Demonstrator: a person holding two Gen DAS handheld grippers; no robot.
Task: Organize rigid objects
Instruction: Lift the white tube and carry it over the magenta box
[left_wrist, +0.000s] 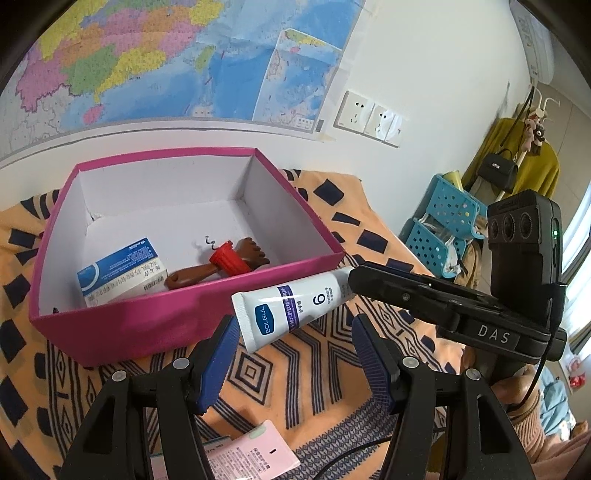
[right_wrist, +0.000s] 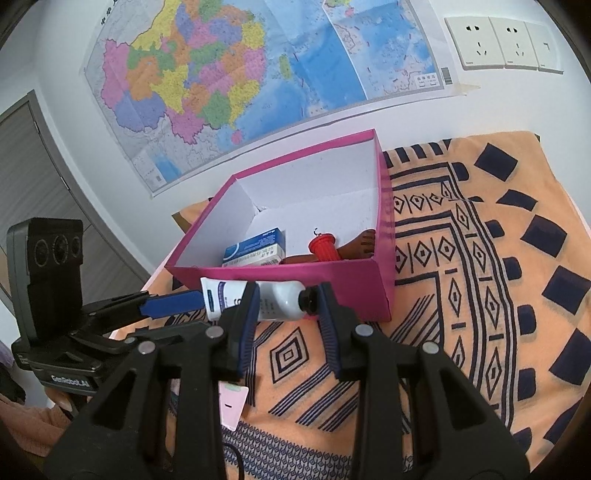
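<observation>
A: In front of the pink box, just beside its near wall, the right claw pinches a white hand-cream tube near its black cap end. The tube lies crosswise, held above the orange patterned cloth.

B: And the left claw?

A: Spread, nothing between its blue pads. The tube's flat crimped end hangs just beyond and between them, apart from both.

B: What's inside the box?

A: A blue-and-white medicine carton on the left, and a brown wooden foot-shaped piece with a red ribbed cap lying across it. A small wire coil sticks up beside the red cap.

B: Anything outside the box?

A: A pink packet on the cloth, under the left claw. A map hangs on the wall behind.
</observation>
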